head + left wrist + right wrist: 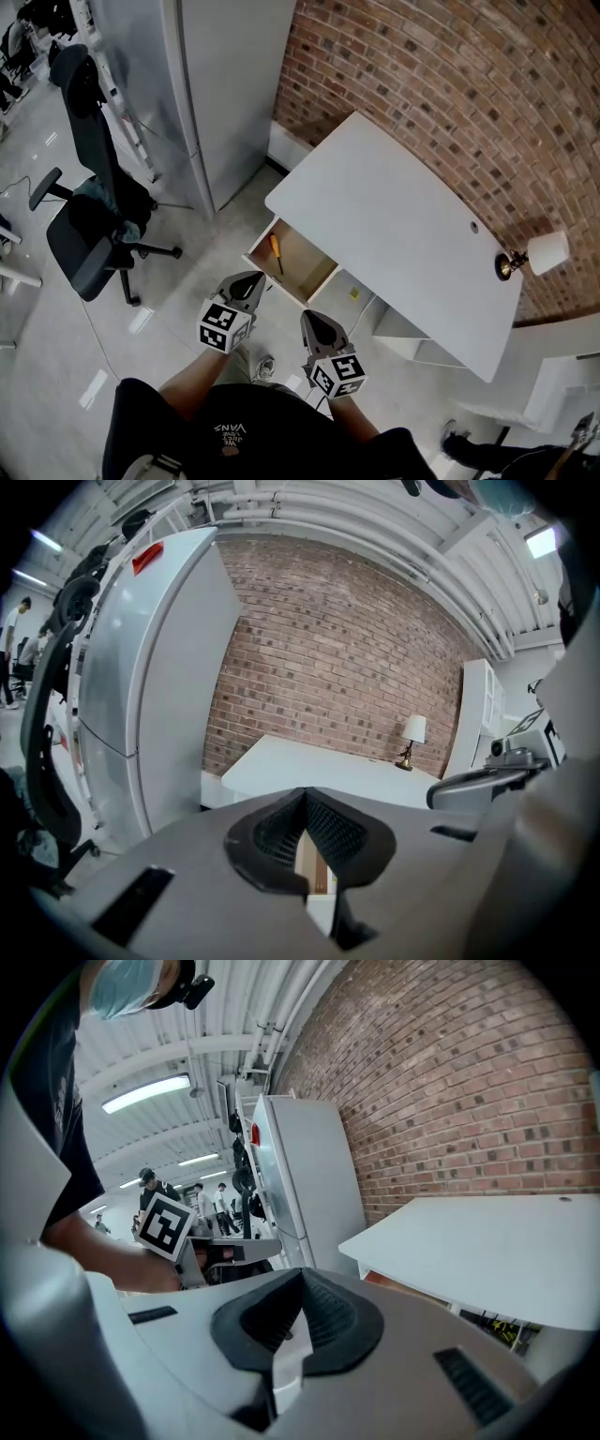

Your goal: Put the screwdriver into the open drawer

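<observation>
screwdriver down in the open drawer

nearest, side by side above the floor: left gripper and right gripper, jaws of each pressed together with nothing between. just beyond, pulled out from under the white worktop: the drawer, with the orange-handled screwdriver lying on its wooden bottom. farthest, at the worktop's corner by the brick wall: a small lamp.
</observation>
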